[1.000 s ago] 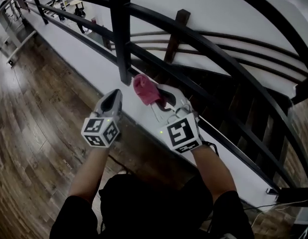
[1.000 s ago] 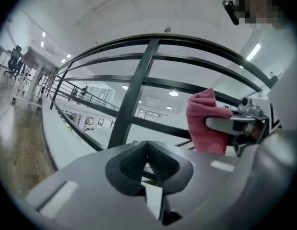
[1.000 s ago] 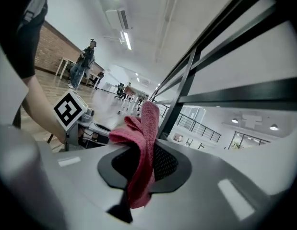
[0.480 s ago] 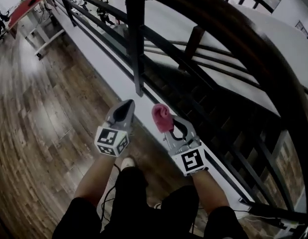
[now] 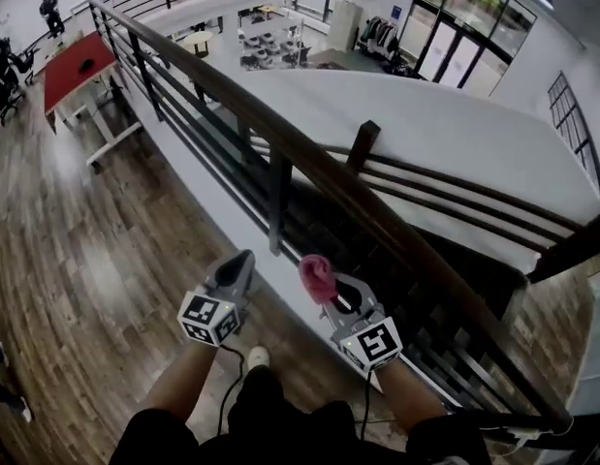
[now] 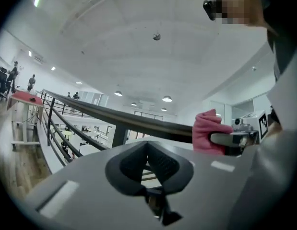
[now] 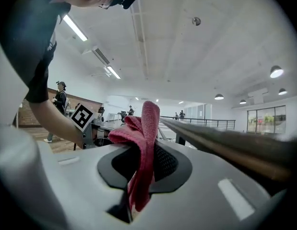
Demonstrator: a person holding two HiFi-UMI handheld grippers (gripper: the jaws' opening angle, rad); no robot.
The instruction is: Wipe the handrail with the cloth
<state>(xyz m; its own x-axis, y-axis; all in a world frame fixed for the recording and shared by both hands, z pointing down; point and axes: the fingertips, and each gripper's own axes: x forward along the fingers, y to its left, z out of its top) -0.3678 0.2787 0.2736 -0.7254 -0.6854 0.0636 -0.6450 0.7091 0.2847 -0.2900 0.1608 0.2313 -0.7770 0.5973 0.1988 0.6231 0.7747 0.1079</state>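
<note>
A dark curved handrail tops a black railing and runs from far left to near right. My right gripper is shut on a pink cloth, which it holds bunched, below and just left of the rail. In the right gripper view the cloth hangs down between the jaws, with the rail passing close on the right. My left gripper is shut and holds nothing, beside the right one. In the left gripper view the cloth shows in front of the rail.
A black upright post of the railing stands just ahead of both grippers. Beyond the rail a stairwell drops to a lower floor. Wood flooring spreads to the left, with a red-topped table and people far off.
The head view has lifted from a steep look down to a wider one over the whole rail. Both grippers have stayed side by side near the post, the cloth still in the right one.
</note>
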